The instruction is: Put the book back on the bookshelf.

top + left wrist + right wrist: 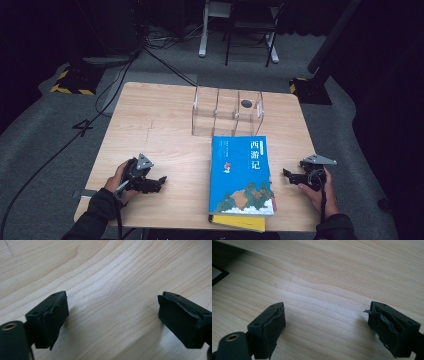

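The blue book (242,175) on the table has 西游记 in big white characters down the right side of its cover, plus some small print top left that's too tiny to read. There's also a "4" (82,127) marked on the grey floor left of the table

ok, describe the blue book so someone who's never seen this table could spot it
On the wooden table, look just in front of the clear acrylic divider box. The blue book lies flat there on a yellow book, between the two grippers. Its bright blue cover bears large white Chinese characters.
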